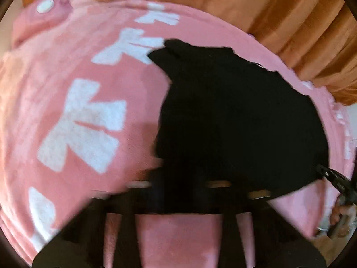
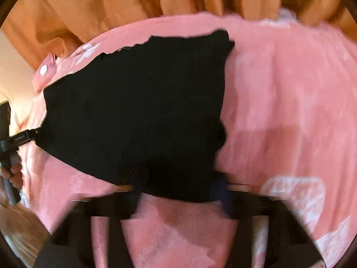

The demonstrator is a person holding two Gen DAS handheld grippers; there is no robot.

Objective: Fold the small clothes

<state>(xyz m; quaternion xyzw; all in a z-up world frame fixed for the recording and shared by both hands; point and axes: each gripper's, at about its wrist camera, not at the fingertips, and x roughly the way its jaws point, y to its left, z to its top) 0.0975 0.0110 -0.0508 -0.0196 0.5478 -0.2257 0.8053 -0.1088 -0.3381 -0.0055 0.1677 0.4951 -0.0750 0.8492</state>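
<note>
Two handheld grippers are closed on the near edge of a small black knitted garment [image 2: 138, 102], which is spread over a pink fleece blanket with white bow prints [image 1: 73, 102]. The left gripper [image 1: 183, 192] is clamped on one corner of that hem and the right gripper [image 2: 178, 189] on the other. Orange pleated curtains [image 2: 138, 0] are seen behind the blanket.
</note>
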